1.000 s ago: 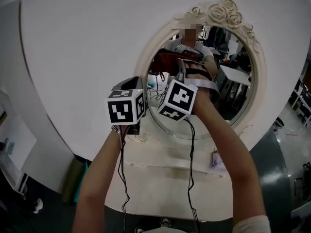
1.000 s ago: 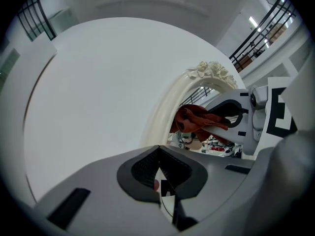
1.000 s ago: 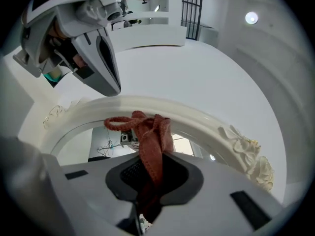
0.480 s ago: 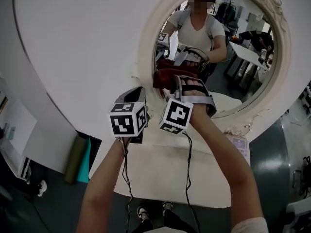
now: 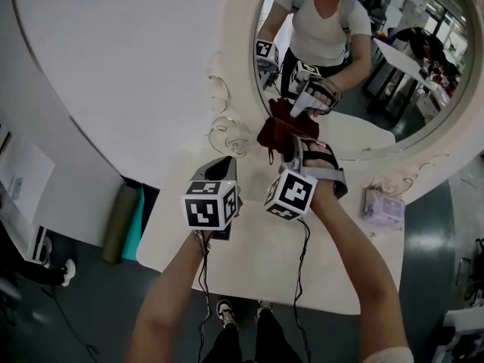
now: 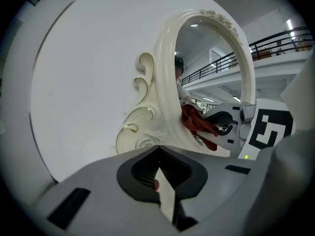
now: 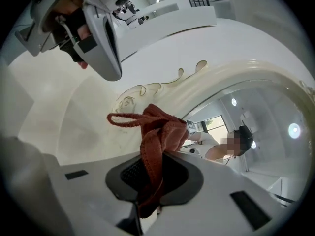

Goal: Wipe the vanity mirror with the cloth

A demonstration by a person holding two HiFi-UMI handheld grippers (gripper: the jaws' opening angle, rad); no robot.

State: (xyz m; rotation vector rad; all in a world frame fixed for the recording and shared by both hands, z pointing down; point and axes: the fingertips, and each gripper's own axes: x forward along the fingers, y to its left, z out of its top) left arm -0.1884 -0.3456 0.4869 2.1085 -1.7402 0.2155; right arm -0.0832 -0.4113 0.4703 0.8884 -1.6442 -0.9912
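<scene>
Compared with a second ago the whole view has tipped down; the rose-carved top of the vanity mirror [image 5: 242, 59] has gone out of the head view, and the right gripper [image 7: 150, 176] has come from the lower left of the glass down to its bottom edge.

Biggest thing is the round white wall panel [image 5: 113, 66] behind everything; below it is the white table [image 5: 355, 271]. The mirror stands at the back of the table against that panel; cream frame, curly scrollwork [image 6: 142, 77] on its lower left. In the glass you get the reflection of a person in a white T-shirt [image 5: 325, 21] holding both grippers.

Right claw is clamped down tight on the dark red cloth [image 5: 278, 131]; one fold runs down between the pads and the rest bunches up past the tips, with a loose loop hanging off to the left. The bunch looks pressed against the glass right where it meets the bottom-left of the frame.

Left gripper [image 6: 159, 151] hangs just to the left of the right one, over the table and short of the scrollwork; its jaws are closed tip to tip with nothing between them, and it isn't touching the mirror.

Small stuff: a pale purple packet [image 5: 382, 206] lies on the table near the frame's lower right; an olive and teal roll [image 5: 125, 221] leans by the table's left end.
</scene>
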